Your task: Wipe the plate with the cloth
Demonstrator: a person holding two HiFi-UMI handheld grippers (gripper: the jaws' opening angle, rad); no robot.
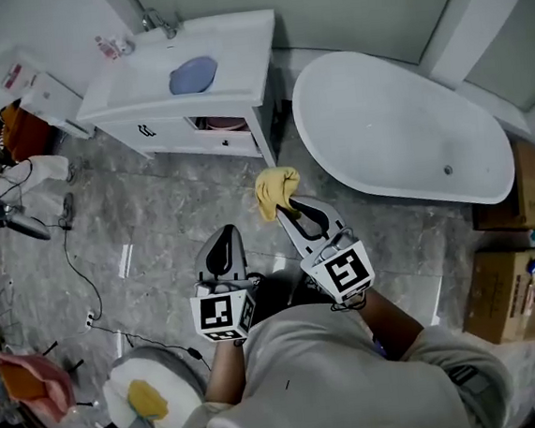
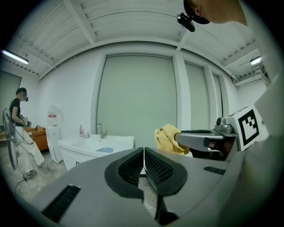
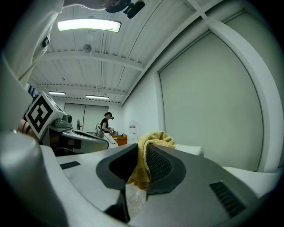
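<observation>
A blue plate (image 1: 193, 75) lies in the basin of the white vanity (image 1: 232, 42) at the far side of the room; in the left gripper view the plate (image 2: 104, 150) shows as a thin blue disc. My right gripper (image 1: 286, 207) is shut on a yellow cloth (image 1: 276, 191), held in the air over the floor, well short of the vanity. The cloth (image 3: 145, 160) hangs pinched between the pads. My left gripper (image 1: 223, 244) is shut with nothing in it, beside the right one, its jaws closed together (image 2: 143, 165). The cloth (image 2: 169, 139) also shows to its right.
A white bathtub (image 1: 401, 130) stands to the right of the vanity. Cardboard boxes (image 1: 515, 293) sit at the far right. A fan (image 1: 4, 219) and cables (image 1: 75, 264) lie on the left floor. A person (image 2: 18, 128) stands at the left. A faucet (image 1: 160, 23) sits on the vanity.
</observation>
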